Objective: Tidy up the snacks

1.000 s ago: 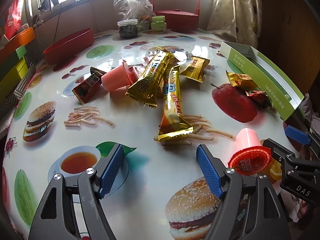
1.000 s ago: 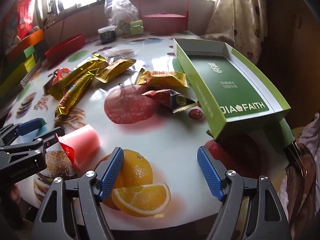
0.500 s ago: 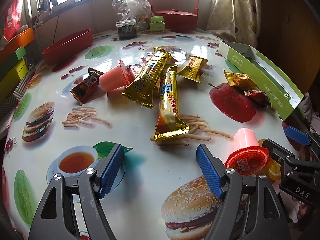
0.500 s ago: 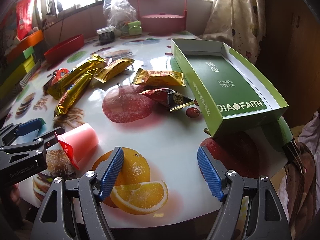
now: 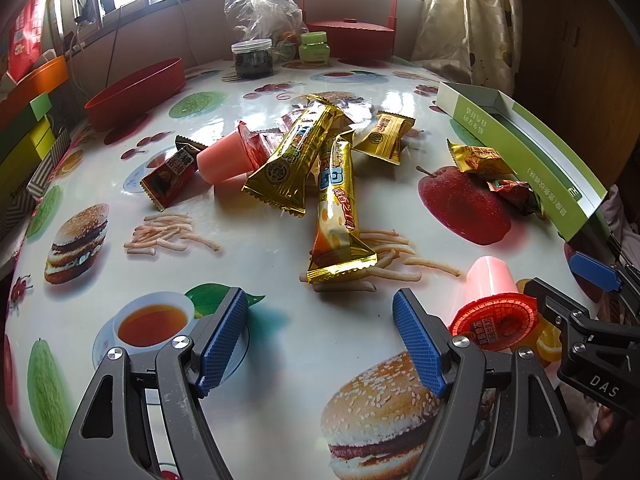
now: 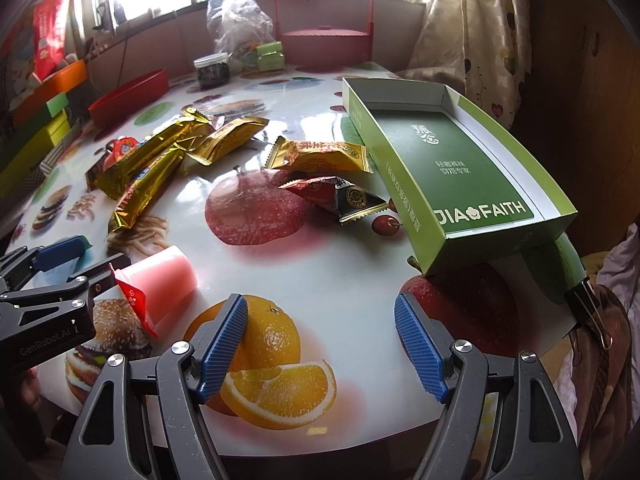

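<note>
Snacks lie scattered on a table with a food-print cloth. Two long gold bars (image 5: 296, 156) (image 6: 152, 160) overlap mid-table, next to a pink jelly cup (image 5: 224, 156) and a red candy packet (image 5: 170, 172). A second pink jelly cup (image 5: 490, 300) (image 6: 164, 280) lies on its side between the two grippers. A gold packet (image 6: 320, 154) and a red-black packet (image 6: 340, 196) rest beside the open green box (image 6: 460, 160) (image 5: 540, 148). My left gripper (image 5: 320, 340) (image 6: 88, 258) and right gripper (image 6: 320, 344) (image 5: 560, 280) are both open, holding nothing, low over the near edge.
A red bowl (image 5: 136, 92), a dark jar (image 5: 252, 58), a green jar (image 5: 314, 48), a plastic bag (image 5: 260, 4) and a red handled basket (image 5: 350, 36) stand at the back. Coloured boxes (image 5: 24, 136) are stacked at the left. A binder clip (image 6: 592, 312) grips the cloth at the right edge.
Both views have shifted slightly; the snacks sit a little farther left and higher in frame. Both grippers stay open and nothing on the table has moved.
</note>
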Available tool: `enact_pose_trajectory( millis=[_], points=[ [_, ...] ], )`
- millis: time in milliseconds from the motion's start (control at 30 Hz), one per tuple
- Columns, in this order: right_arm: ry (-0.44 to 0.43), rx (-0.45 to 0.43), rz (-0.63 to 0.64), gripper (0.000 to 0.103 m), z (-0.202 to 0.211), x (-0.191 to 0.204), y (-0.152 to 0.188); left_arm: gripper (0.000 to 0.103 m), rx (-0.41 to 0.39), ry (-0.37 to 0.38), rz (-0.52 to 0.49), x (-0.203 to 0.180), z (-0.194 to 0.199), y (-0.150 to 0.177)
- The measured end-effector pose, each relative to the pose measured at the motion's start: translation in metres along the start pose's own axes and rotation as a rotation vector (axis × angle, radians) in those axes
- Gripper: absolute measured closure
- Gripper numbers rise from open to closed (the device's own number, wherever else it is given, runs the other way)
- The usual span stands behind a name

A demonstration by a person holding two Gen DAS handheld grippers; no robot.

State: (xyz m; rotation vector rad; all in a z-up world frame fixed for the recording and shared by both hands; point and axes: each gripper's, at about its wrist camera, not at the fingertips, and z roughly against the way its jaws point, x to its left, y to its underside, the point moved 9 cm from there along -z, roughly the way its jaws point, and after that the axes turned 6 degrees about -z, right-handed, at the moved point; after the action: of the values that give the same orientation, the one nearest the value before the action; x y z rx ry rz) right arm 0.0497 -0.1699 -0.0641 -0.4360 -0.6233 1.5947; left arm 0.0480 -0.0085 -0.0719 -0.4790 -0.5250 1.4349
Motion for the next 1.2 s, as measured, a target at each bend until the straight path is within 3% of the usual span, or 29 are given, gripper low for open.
enact_pose_trajectory(
  millis=[1200],
  points=[
    [-0.001, 0.0, -0.002, 0.027, -0.0002, 0.0007, -0.0002, 0.028, 0.004, 0.006, 0.002, -0.004, 0.0006, -0.0012]
  ],
)
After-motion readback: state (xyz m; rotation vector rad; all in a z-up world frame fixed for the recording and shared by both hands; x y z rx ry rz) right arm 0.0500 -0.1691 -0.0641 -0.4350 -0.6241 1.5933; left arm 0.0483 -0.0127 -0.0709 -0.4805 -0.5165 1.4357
